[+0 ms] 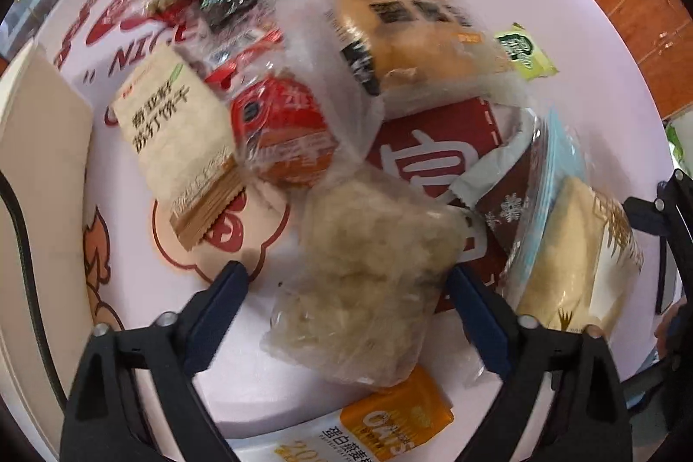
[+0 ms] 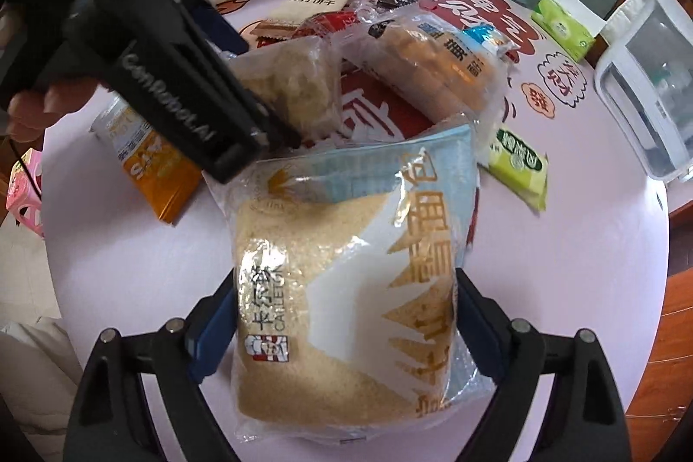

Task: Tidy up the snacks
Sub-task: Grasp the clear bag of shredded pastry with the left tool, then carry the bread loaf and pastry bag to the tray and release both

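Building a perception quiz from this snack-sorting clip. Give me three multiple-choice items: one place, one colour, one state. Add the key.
1. Where does the green packet lie?
A) on the floor
B) on the table, beside the blue-and-white bread bag
C) under the bread bag

2. What colour is the oats carton, apart from its white part?
A) purple
B) orange
C) black

3. How do the left tongs stand?
A) shut, empty
B) out of view
C) open, astride the clear-wrapped pale snack

Key:
1. B, it sits just off the bag's right edge in the right wrist view.
2. B, its lettered end is orange.
3. C, a gap shows between one finger and the wrapper.
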